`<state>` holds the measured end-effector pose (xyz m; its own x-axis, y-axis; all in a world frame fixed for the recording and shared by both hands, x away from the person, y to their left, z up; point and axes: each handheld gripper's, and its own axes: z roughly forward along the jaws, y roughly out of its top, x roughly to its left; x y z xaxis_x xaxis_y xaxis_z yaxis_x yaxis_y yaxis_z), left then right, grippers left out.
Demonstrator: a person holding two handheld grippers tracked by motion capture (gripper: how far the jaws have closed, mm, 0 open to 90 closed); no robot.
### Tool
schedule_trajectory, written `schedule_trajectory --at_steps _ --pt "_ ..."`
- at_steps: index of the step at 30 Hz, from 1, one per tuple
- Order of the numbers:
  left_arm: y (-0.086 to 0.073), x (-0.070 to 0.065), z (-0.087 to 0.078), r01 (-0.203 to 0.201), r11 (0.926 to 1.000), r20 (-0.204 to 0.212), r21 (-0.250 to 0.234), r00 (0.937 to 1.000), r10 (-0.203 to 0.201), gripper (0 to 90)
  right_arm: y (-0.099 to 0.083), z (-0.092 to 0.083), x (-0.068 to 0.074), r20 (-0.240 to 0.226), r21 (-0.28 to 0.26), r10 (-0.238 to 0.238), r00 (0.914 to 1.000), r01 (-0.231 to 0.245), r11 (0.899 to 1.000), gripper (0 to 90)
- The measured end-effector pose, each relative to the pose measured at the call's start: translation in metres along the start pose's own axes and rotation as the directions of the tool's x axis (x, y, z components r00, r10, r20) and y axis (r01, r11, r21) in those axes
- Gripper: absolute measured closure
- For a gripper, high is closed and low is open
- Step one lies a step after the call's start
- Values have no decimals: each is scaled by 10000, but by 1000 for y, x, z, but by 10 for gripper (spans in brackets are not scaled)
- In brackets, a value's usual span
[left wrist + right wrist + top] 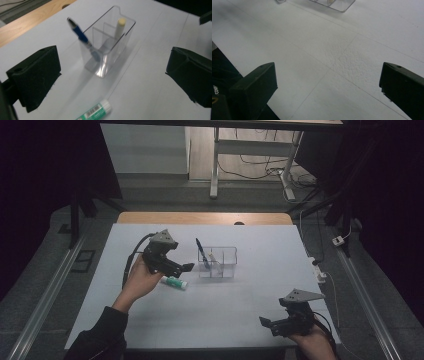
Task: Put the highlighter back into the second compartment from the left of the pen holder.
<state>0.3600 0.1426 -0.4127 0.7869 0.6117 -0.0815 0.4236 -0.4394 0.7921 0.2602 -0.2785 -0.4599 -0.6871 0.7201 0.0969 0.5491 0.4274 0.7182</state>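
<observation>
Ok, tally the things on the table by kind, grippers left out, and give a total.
Clear holder: 1
Blue pen, standing in the holder: 1
Cream stick, standing in the holder: 1
Green and white tube, lying on the table: 1
Total: 4

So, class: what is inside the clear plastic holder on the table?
The holder contains a blue pen, leaning, and a cream stick, in separate compartments. Glare off the clear walls hides their lower ends.
</observation>
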Motion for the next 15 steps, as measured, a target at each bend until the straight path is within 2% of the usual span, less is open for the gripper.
schedule_trajectory --at_steps 6,10,12,15 --pt "-16 3 -4 -71 9999 -313 146 9995 75 0 0 0 -1 -26 4 28 10000 -28 10000 12" --pt "-27 5 -5 -80 10000 -58 49 10000 80 0 0 0 0 -43 20 22 10000 -22 10000 12" --pt "-32 8 -4 -155 9997 17 174 9999 155 0 0 0 0 -82 16 28 10000 -28 10000 12" --pt "-38 11 -5 -39 9999 143 95 9999 37 0 0 0 0 -63 47 -8 10000 8 10000 12"
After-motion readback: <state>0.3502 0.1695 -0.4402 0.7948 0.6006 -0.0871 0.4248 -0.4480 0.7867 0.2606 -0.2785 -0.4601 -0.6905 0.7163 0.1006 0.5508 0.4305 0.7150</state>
